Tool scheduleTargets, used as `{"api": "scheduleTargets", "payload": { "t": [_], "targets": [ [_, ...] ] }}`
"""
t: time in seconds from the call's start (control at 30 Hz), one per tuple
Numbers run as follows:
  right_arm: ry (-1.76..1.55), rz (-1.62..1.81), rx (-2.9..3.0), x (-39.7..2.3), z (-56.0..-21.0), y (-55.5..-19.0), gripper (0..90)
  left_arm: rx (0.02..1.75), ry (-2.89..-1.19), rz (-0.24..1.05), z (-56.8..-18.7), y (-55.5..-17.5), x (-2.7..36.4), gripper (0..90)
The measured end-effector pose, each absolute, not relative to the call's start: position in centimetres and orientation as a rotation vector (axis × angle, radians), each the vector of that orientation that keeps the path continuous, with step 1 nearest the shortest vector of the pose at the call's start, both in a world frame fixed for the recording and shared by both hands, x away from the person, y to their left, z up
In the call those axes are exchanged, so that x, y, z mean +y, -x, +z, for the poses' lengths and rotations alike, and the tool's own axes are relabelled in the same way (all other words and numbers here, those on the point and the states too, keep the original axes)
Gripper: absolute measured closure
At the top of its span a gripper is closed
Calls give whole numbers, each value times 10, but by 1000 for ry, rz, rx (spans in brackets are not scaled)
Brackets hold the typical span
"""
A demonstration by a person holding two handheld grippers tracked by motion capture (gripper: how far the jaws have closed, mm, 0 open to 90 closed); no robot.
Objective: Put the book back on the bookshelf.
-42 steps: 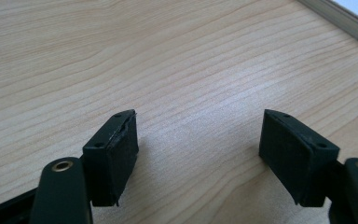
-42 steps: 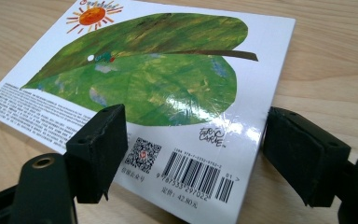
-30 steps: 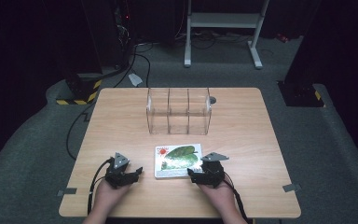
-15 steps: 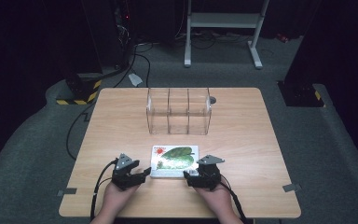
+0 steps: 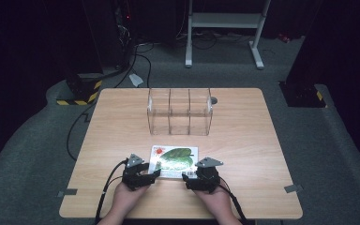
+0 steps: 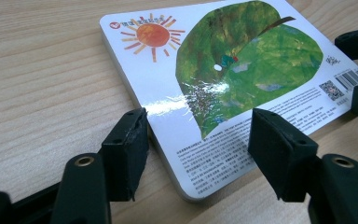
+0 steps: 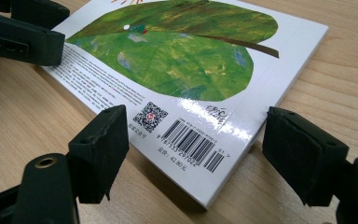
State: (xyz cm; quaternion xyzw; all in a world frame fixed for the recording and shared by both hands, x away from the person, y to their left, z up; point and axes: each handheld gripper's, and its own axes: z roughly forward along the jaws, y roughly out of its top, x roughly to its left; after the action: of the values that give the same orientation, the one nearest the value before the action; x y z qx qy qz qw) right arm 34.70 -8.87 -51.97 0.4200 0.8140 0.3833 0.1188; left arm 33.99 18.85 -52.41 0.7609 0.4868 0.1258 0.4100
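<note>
A picture book (image 5: 174,161) lies flat near the table's front edge, its back cover up with a green leaf, an orange sun (image 6: 152,34) and a barcode (image 7: 193,144). My left gripper (image 5: 153,173) is open at the book's near left corner, which sits between its jaws (image 6: 198,140) without touching them. My right gripper (image 5: 188,177) is open around the near right corner (image 7: 198,140), also clear of the cover. Each gripper view shows the other gripper's black jaws across the book.
A clear acrylic organiser (image 5: 179,112) with three compartments stands at the table's (image 5: 262,140) middle back. A small dark disc (image 5: 214,100) lies by its right end. Cables trail from both grippers over the front edge. Dark floor and a metal stand (image 5: 225,28) lie beyond.
Both grippers have moved inward toward the book, from beside it to its two near corners. The book has not moved.
</note>
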Motion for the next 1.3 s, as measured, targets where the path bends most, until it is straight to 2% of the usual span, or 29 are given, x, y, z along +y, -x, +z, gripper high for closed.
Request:
{"api": "scheduleTargets", "payload": {
  "t": [0.93, 1.3],
  "targets": [
    [-1215, 1133, 2398, -87, -521, -342, 201, 1184, -1913, 379, -516, -325, 190, 395],
    [-1209, 1155, 2424, -87, -521, -343, 136, 1145, -1897, 435, -510, -321, 190, 417]
  ]
}}
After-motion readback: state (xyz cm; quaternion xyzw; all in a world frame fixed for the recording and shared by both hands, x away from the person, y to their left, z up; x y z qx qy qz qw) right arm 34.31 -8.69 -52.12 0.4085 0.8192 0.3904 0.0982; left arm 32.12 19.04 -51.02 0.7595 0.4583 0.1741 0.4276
